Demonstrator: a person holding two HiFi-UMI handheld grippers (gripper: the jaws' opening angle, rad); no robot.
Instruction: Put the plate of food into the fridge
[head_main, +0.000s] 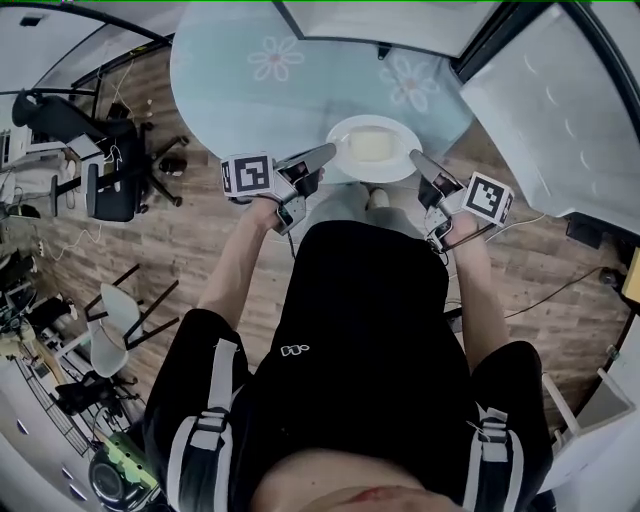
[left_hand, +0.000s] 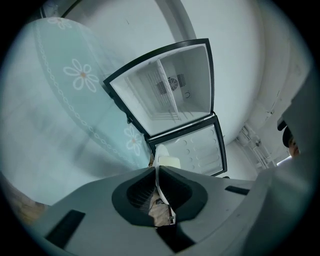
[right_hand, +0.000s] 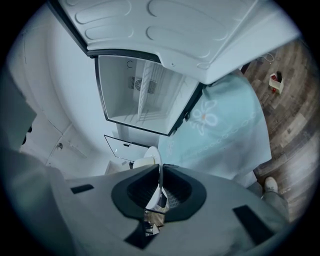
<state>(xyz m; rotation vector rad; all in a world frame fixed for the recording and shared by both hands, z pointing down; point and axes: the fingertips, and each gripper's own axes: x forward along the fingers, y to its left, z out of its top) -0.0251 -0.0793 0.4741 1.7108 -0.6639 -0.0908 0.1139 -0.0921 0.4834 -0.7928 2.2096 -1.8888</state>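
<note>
White plate (head_main: 372, 150), round, carrying one pale yellow block of food (head_main: 368, 145), rim looks clean. It's held in the air in front of the person's chest, over the near edge of the table (head_main: 200, 60), pinched from both sides. Left gripper (head_main: 325, 152) is clamped on the left rim and right gripper (head_main: 418, 160) on the right rim. Each gripper view shows the thin rim (left_hand: 159, 167) (right_hand: 156, 165) squeezed between nearly closed pads. Fridge (left_hand: 190, 75) is ahead with its door (left_hand: 200, 150) swung open; a wire shelf (left_hand: 167, 97) and a fan vent (left_hand: 172, 82) show inside. Pale blue cloth (head_main: 250, 70) with daisy print covers the table, which sits just beside the fridge opening. Black office chair (head_main: 110, 170) is off to the left on the wood floor (head_main: 200, 250), well apart.
</note>
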